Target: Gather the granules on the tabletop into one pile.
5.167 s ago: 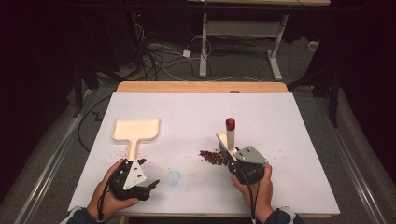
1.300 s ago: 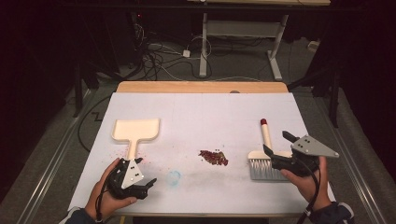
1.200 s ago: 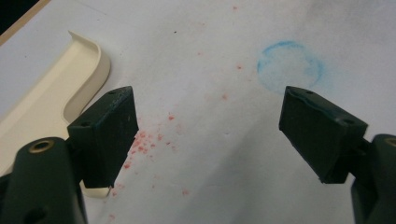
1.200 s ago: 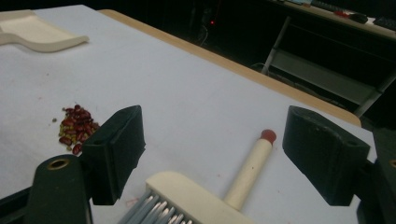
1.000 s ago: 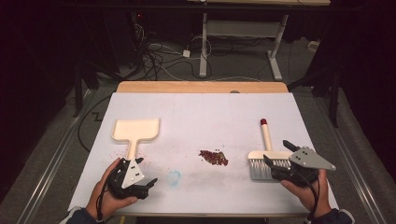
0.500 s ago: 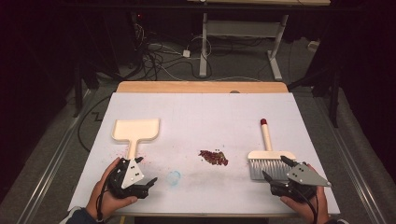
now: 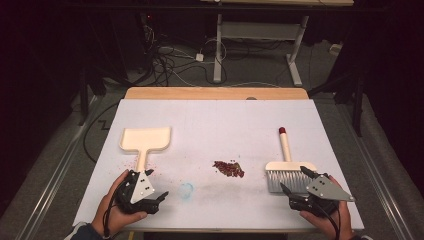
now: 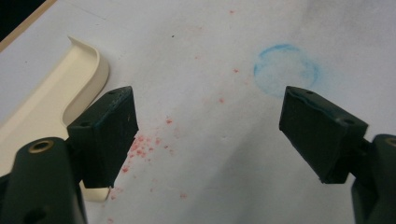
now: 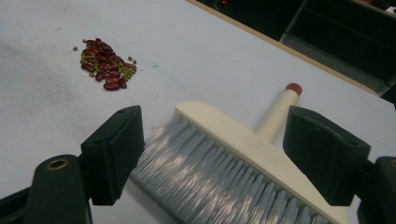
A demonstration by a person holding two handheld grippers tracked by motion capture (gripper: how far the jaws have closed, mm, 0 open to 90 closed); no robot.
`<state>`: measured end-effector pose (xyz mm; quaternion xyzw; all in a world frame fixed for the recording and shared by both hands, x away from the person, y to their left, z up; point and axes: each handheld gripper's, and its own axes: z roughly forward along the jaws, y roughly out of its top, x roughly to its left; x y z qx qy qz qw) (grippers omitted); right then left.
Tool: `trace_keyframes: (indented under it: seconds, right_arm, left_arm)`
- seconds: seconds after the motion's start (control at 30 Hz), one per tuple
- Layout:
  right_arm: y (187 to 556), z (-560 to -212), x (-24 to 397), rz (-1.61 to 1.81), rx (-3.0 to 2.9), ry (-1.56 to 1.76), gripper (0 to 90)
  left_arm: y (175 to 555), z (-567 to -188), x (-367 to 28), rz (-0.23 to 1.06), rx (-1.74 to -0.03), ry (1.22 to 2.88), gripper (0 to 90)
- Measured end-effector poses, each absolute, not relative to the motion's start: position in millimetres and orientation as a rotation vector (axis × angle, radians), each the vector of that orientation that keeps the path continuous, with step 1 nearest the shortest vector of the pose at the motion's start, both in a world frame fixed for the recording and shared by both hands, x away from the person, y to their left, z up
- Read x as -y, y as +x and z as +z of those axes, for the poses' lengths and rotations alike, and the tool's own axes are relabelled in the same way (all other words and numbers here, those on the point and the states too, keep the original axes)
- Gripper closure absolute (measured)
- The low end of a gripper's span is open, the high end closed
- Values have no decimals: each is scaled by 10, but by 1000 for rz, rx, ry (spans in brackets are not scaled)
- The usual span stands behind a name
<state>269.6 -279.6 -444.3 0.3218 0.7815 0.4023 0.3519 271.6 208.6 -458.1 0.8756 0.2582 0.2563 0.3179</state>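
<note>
Near the front edge of the table (image 7: pixel 215 115), toward its right corner, the right gripper (image 7: pixel 298 187) is hovering with its jaws standing wide and holding nothing. Just ahead of it the brush (image 7: pixel 288 172) is lying flat, bristles toward the person and its red-tipped handle pointing at the far edge; in the right gripper view the brush (image 9: pixel 233 163) is sitting between and beyond the two jaws, not pinched by them. It looks set aside there so that it is lying within easy reach.

Left of the brush, near the middle of the table, a small heap of beans (image 7: pixel 228 168) is waiting, red ones mixed with a few green; the same beans (image 9: pixel 105 63) are showing beyond the right gripper's left jaw. The gathered heap suggests sweeping is the work in hand, with scooping not yet done.

Toward the front left corner the left gripper (image 7: pixel 155 199) is resting low, its jaws likewise spread wide and empty. Beside it the dustpan (image 7: pixel 145 142) is lying with its handle pointing back at the person, so the left hand can take it readily; its cream rim (image 8: pixel 70 88) is showing just past one jaw. A faint blue ring (image 7: pixel 186 190) is marking the table between the grippers, and reddish specks (image 8: pixel 149 144) are dotting the sheet near the dustpan's handle.
</note>
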Motion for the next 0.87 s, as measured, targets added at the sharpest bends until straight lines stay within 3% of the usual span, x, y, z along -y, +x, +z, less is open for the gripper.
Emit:
trace_keyframes:
  seconds: [0.87]
  right_arm:
    - [2702,-4442,2795,1038,-2023,833,213]
  left_arm:
    - [2738,-4584,-2074,674,-688,2308,185]
